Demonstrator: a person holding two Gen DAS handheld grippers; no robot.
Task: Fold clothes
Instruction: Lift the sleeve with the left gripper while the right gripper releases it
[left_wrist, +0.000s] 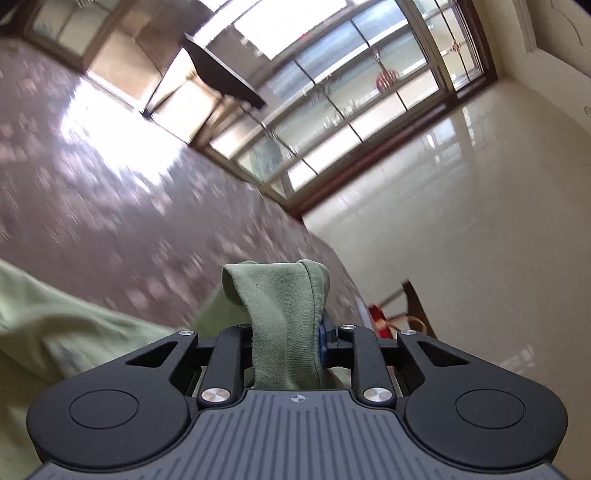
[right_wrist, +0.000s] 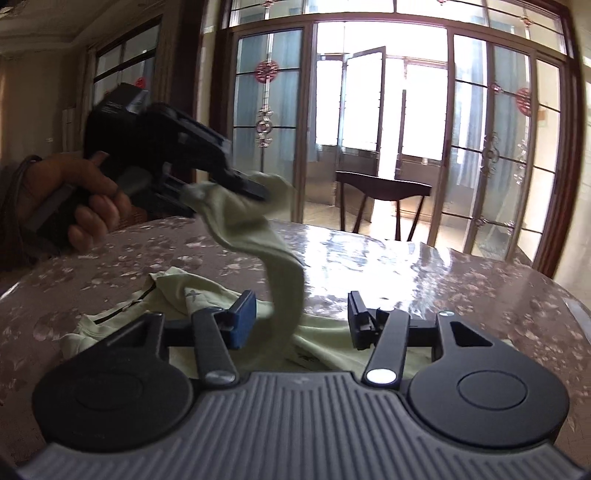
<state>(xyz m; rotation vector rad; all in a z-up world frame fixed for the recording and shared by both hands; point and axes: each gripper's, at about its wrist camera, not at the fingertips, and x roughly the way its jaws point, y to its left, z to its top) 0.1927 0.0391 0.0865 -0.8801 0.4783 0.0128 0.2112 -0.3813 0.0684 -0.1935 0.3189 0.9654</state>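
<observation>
Nearest the lens in the right wrist view, the right gripper (right_wrist: 301, 319) stands with its jaws apart, blue pad on the left finger, and pressing on nothing; a strip of the pale green garment (right_wrist: 284, 291) hangs down through the gap between them without being pinched. The rest of that garment lies crumpled on the tabletop (right_wrist: 461, 280) just beyond the right fingers, close to the near edge, with a dark-trimmed neckline showing toward its left side. From there the strip rises up and to the left to the left gripper (right_wrist: 225, 188), which a person's hand (right_wrist: 85, 195) holds above the tabletop. In the left wrist view the left gripper's jaws are closed tight on a bunched fold of the green cloth, which stands up between the fingers (left_wrist: 327, 332) and folds over at its top. The tabletop is round-edged and covered in a glossy floral pattern. Beyond its far edge stand a dark wooden chair (right_wrist: 384, 192) and tall glass doors (right_wrist: 384, 103).
</observation>
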